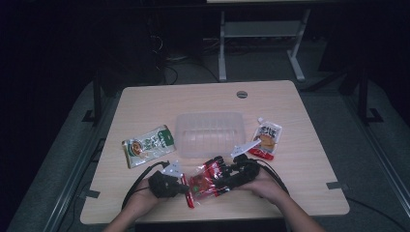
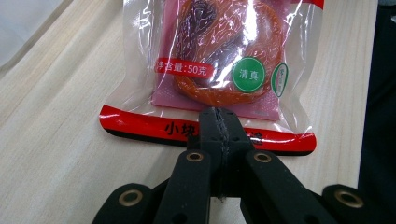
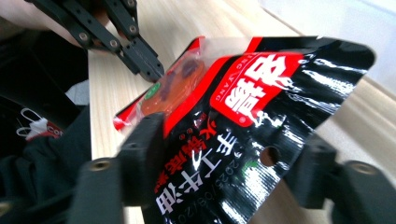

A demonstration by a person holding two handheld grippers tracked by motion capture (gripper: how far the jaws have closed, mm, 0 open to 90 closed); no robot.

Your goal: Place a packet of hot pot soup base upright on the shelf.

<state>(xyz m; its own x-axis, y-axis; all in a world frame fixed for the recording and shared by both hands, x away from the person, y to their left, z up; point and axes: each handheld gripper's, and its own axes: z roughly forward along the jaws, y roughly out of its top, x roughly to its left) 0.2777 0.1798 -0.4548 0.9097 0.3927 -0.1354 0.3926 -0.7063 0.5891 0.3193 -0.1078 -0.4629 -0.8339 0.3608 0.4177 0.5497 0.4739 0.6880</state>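
Both hands come in at six o'clock of the high view, holding a red and black snack packet [image 1: 205, 182] between them just above the near edge of the wooden table [image 1: 290, 104]. Largest on that table is a clear plastic tub [image 1: 210, 134] at its centre, twelve o'clock from the packet. A green sachet [image 1: 147, 145] lies at nine o'clock of the tub, and a white and red spouted pouch [image 1: 266, 140] at three o'clock, both apart from it.

The packet has a clear window over reddish-brown food, a red strip reading "净含量:50克", a green round mark "清真", and large white characters on a red panel at its black end.

The left gripper [image 2: 219, 122] has its jaws fully together, pinching the packet's red bottom seam. The right gripper [image 3: 229, 154] stands part-way apart with the packet's black end, which has a punched hole, between its jaws; whether the pads press on it I cannot tell.
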